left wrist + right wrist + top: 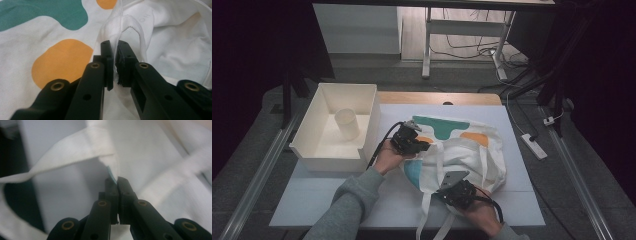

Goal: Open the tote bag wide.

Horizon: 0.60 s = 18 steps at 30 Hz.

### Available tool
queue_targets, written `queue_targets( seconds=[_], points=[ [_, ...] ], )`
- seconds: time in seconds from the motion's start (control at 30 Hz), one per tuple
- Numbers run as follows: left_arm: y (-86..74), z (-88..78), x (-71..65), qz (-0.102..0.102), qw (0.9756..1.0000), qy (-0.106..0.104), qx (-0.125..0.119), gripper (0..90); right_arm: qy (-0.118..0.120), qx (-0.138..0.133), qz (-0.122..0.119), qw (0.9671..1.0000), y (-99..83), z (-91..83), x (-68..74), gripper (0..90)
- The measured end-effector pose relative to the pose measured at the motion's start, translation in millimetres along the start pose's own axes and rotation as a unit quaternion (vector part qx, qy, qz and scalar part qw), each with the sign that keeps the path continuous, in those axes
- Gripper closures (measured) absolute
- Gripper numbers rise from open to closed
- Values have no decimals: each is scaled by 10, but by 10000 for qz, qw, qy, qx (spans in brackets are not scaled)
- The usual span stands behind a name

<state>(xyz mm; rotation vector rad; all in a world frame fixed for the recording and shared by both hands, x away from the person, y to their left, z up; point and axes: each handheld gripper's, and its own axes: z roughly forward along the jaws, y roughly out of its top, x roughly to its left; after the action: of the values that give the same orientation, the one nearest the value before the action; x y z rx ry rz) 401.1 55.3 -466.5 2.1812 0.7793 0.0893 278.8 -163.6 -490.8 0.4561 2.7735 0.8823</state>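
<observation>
A white tote bag (467, 152) with teal, orange and light blue patches lies crumpled on the white table. My left gripper (426, 145) sits at the bag's left side and is shut on a fold of its white hem (130, 22), which rises between the jaws of my left gripper (114, 45). An orange patch (62, 60) lies to their left. My right gripper (443, 189) is at the bag's near edge. In the right gripper view my right gripper (117, 180) is shut on a thin edge of the bag (150, 152), where a strap (75, 147) joins it.
A white bin (307, 150) stands at the table's left with a translucent cup (347, 123) upright inside. The bag's straps (426, 220) hang over the front edge of the table. A power strip (534, 146) lies on the floor at the right.
</observation>
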Motion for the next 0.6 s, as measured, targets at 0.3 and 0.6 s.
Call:
queue_targets(
  seconds=[0.3, 0.6],
  points=[
    [22, -158, -4, 11, 9995, 90, -308, 850, 833, -539, -94, 9950, 222, -391, 227, 882],
    [25, -163, -17, 56, 9996, 96, -264, 851, 1249, -639, -16, 9901, 209, -352, 234, 881]
  ],
)
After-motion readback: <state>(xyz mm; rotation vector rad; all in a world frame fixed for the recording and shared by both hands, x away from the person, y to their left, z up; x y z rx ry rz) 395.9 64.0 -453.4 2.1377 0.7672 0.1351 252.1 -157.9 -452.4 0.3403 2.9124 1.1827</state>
